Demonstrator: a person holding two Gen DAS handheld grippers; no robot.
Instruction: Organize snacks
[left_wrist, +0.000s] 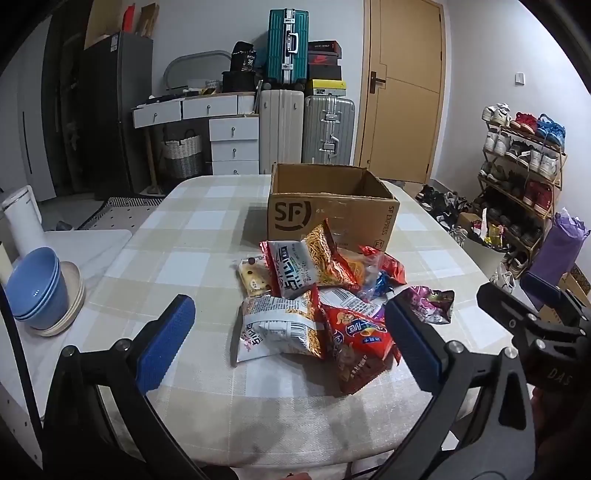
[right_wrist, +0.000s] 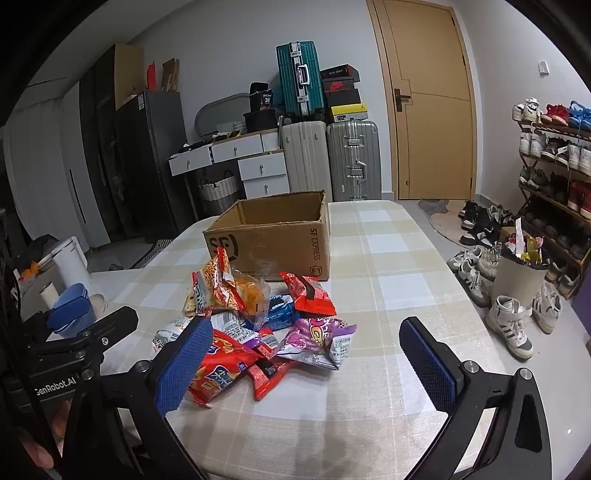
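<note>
- The job looks to be at its very start: the snack packets (left_wrist: 317, 295) lie in a loose heap on the checked counter (left_wrist: 177, 236), and none shows inside the cardboard box (left_wrist: 332, 206) (its floor is hidden from both views, so I cannot be sure).
- The box stands open-topped just behind the heap, the rearmost noodle-snack bag (left_wrist: 314, 262) leaning near or against its front wall.
- The left hand-held gripper (left_wrist: 288, 339) hovers low over the near side of the heap with its jaws spread wide and nothing between them; a silver-and-orange bag (left_wrist: 280, 325) and a red bag (left_wrist: 354, 347) lie in the gap.
- The right hand-held gripper (right_wrist: 303, 365) is likewise spread wide and empty, with a purple bag (right_wrist: 317, 341) lying ahead of it at the heap's right edge.
- The next move likely calls for choosing one packet on top or at the edge, closing on a crimped seam or flat corner, not the puffed middle, and lifting it clear over the box rim.
- Blue bowls (left_wrist: 35, 284) sit well apart on the left, out of the way.
</note>
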